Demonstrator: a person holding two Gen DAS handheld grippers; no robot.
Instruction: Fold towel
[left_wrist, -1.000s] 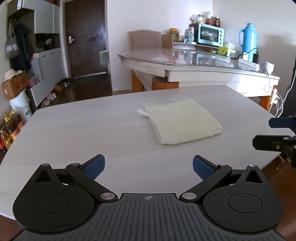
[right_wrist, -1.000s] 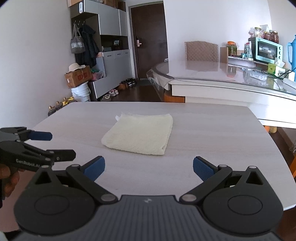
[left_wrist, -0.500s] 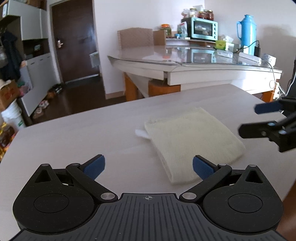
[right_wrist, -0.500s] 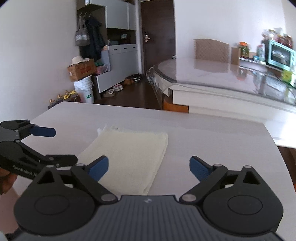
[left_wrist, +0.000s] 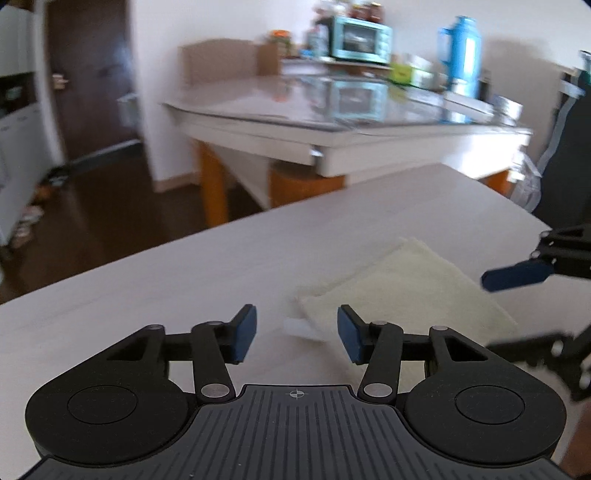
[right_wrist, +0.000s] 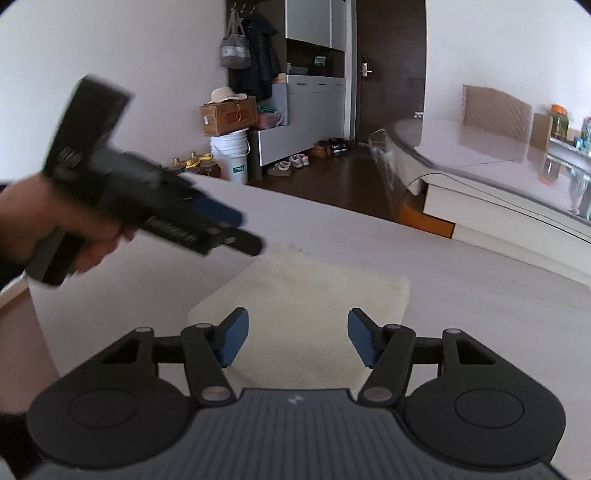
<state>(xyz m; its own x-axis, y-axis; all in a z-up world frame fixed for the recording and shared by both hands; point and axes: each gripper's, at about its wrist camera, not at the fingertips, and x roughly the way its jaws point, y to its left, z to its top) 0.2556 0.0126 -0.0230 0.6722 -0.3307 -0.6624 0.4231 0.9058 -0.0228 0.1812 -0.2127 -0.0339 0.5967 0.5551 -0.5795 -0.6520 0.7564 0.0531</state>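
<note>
Two grippers are over one folded towel (right_wrist: 306, 306) on the pale wood-grain worktop (left_wrist: 184, 280). The towel is cream-coloured terry cloth, lying flat in a roughly rectangular packet. In the right wrist view its near edge looks rounded and thick, and the far edge shows a slightly ragged fringe. In the left wrist view a small white tab (left_wrist: 295, 326), blurred, protrudes at the towel's near corner; what it is cannot be told.

The left gripper (left_wrist: 295, 334) has its jaws apart, with nothing between the blue pads. It hangs just short of the towel's near corner, the white tab showing in the gap between the pads. Whether it touches the cloth cannot be told from this view. In the right wrist view the same gripper (right_wrist: 236, 229) appears blurred, held in the person's left hand (right_wrist: 74, 229), its tips angled down toward the far left corner of the towel.

The right gripper (right_wrist: 297, 341) likewise has its jaws released, empty. It hovers above the near portion of the towel, the cloth filling the space seen between the pads. In the left wrist view its fingers (left_wrist: 517, 277) enter from the right edge, over the towel's right side.

Beyond the worktop stands a second table (left_wrist: 351, 122) with a glossy top, carrying a teal toaster oven (left_wrist: 360, 40) and a blue thermos (left_wrist: 463, 55).
</note>
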